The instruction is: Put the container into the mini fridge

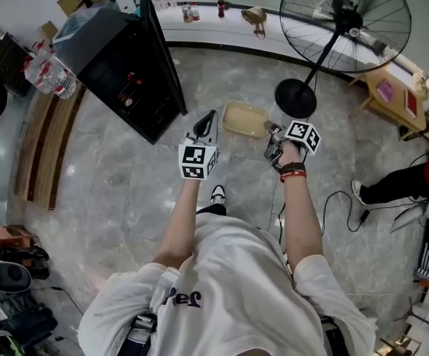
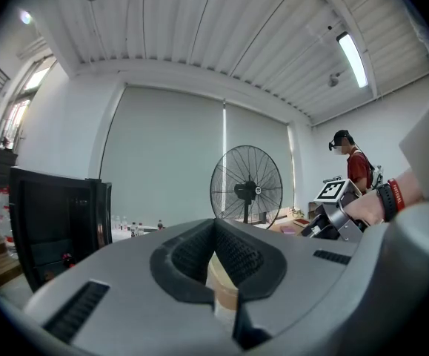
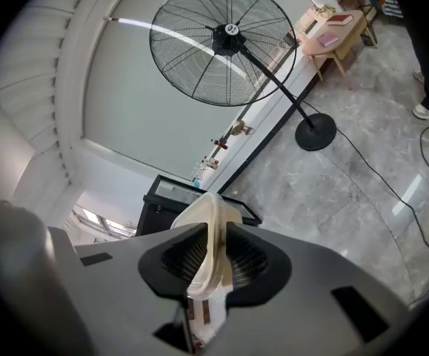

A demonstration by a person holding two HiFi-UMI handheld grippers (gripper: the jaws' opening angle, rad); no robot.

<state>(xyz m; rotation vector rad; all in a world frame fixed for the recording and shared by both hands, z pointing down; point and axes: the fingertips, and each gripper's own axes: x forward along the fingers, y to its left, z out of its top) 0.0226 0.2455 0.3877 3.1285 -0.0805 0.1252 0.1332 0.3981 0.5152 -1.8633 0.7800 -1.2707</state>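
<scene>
A translucent beige plastic container (image 1: 246, 119) hangs above the marble floor, carried between both grippers. My left gripper (image 1: 213, 115) is shut on its left rim; in the left gripper view a thin beige edge (image 2: 224, 291) sits pinched between the ribbed pads. On the other side, my right gripper (image 1: 273, 134) is shut on the right rim, and the container's lip (image 3: 213, 236) rises from between its pads. The black mini fridge (image 1: 125, 65) stands ahead and to the left with its door (image 1: 162, 50) swung open. It also shows in both gripper views, fridge (image 2: 51, 213) and fridge (image 3: 177, 199).
A tall pedestal fan (image 1: 345, 21) stands ahead right on its round base (image 1: 296, 97). A small wooden table (image 1: 392, 95) is beyond it. A person (image 1: 407, 184) stands at the right with a cable (image 1: 340, 199) on the floor. Water bottles (image 1: 47, 73) lie left of the fridge.
</scene>
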